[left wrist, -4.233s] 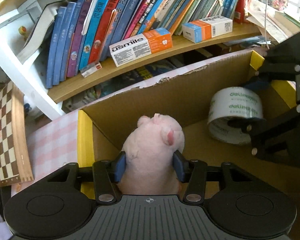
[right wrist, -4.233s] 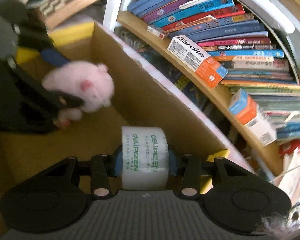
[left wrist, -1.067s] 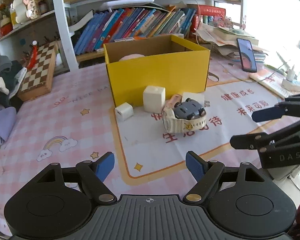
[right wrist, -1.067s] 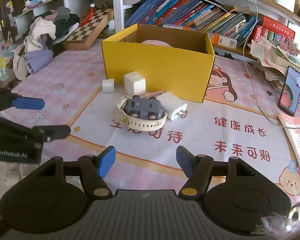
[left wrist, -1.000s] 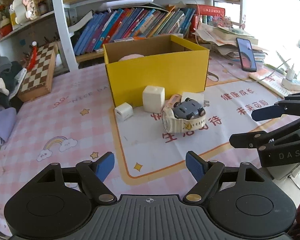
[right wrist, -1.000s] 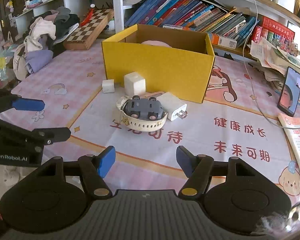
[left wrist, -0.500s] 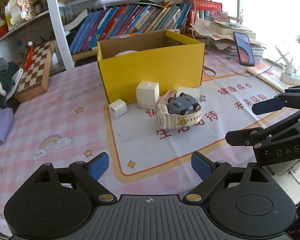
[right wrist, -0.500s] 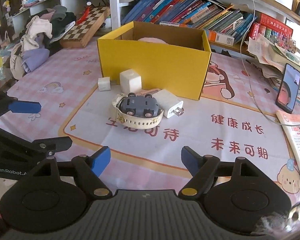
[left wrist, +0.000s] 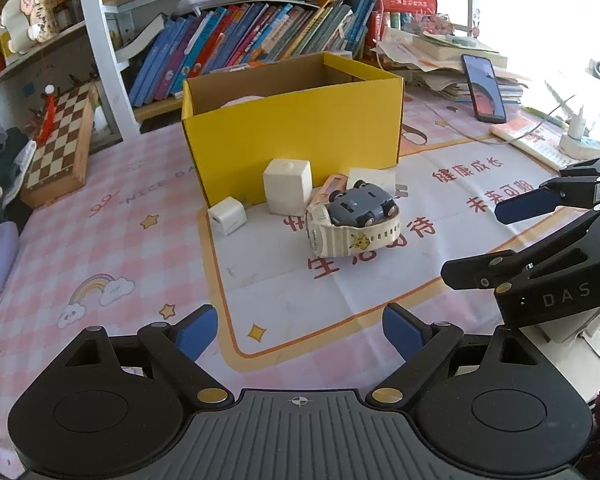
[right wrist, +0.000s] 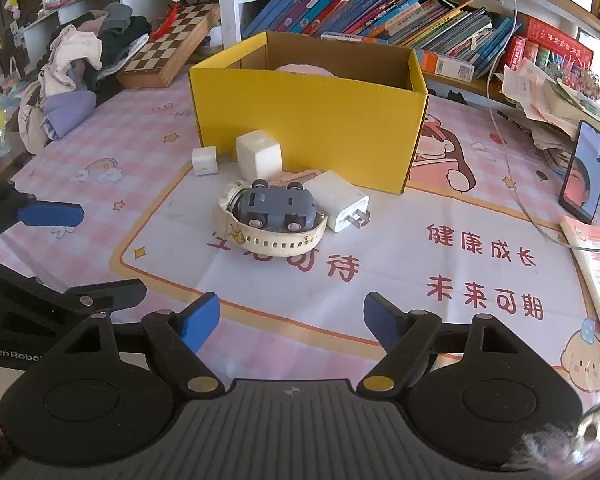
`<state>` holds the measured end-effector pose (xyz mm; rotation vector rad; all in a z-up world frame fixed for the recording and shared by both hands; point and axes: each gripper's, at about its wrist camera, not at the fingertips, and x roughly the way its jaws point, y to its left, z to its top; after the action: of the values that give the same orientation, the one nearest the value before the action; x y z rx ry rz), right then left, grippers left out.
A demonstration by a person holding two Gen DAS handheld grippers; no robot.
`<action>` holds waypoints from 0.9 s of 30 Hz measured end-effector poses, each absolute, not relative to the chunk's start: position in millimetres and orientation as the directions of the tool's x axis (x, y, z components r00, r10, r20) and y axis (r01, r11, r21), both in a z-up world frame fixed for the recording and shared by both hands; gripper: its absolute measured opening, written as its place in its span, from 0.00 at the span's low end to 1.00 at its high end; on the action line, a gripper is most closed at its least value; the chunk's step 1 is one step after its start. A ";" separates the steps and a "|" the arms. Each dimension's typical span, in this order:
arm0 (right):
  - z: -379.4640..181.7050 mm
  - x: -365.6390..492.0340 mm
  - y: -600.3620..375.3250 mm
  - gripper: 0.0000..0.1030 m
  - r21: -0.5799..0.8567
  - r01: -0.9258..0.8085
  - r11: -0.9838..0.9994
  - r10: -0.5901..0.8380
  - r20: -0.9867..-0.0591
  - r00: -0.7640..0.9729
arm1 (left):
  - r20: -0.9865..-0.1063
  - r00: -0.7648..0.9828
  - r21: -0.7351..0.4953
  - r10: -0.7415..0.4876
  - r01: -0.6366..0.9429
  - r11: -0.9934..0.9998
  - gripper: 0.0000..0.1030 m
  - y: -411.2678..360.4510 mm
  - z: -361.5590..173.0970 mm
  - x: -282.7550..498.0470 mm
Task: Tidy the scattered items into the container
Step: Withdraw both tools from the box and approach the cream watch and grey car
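While pink plush (right wrist: 302,67) sits inside yellow cardboard box (right wrist: 308,128): grey toy car (right wrist: 277,208), white chargers (right wrist: 342,201) before box; left gripper (left wrist: 300,330) spread, empty; right gripper (right wrist: 291,322) opening, empty.

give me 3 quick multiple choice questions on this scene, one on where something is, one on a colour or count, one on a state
1. Where is the toy car?
A. inside the box
B. upside down in the loop of the watch strap
C. on the chessboard

2. What colour is the outside of the box?
A. yellow
B. green
C. white

3. What is between the left claw's fingers?
A. the big cube
B. the plug adapter
C. nothing

Answers:
1 B: the car's wheels point up and the cream watch strap curves around it, on the mat in front of the box.
2 A: every outer wall in view is yellow, with plain brown card inside.
3 C: both blue pads stand wide apart over bare mat, far short of the items.
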<state>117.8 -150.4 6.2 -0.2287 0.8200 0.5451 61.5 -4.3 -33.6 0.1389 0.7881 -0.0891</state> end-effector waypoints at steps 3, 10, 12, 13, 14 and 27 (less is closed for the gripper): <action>6.8 120.2 -149.7 0.76 0.010 -0.544 0.839 0.370 -0.743 0.557 | -0.710 0.703 0.091 -0.035 0.140 0.986 0.89 -5.2 -34.3 63.6; 5.9 126.5 -149.7 0.76 0.001 -0.541 0.841 0.363 -0.742 0.563 | -0.718 0.694 0.081 -0.043 0.145 0.986 0.89 -4.9 -37.7 70.5; 5.9 128.3 -149.3 0.76 0.000 -0.544 0.839 0.365 -0.741 0.564 | -0.720 0.693 0.079 -0.047 0.149 0.986 0.89 -5.3 -38.4 72.2; 5.7 129.4 -149.1 0.76 -0.001 -0.545 0.838 0.366 -0.741 0.563 | -0.720 0.692 0.078 -0.050 0.152 0.985 0.89 -5.5 -38.6 73.0; 5.8 130.5 -149.0 0.76 0.000 -0.545 0.838 0.367 -0.740 0.563 | -0.719 0.693 0.076 -0.053 0.155 0.985 0.89 -5.8 -38.7 73.8; 6.3 147.9 -148.5 0.76 -0.008 -0.560 0.829 0.372 -0.740 0.561 | -0.719 0.690 0.065 -0.079 0.180 0.982 0.89 -13.1 -42.5 89.7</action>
<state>147.9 -148.5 6.3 -0.2544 0.8052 0.5554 89.7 -13.1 -42.5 0.1342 0.7966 -0.1448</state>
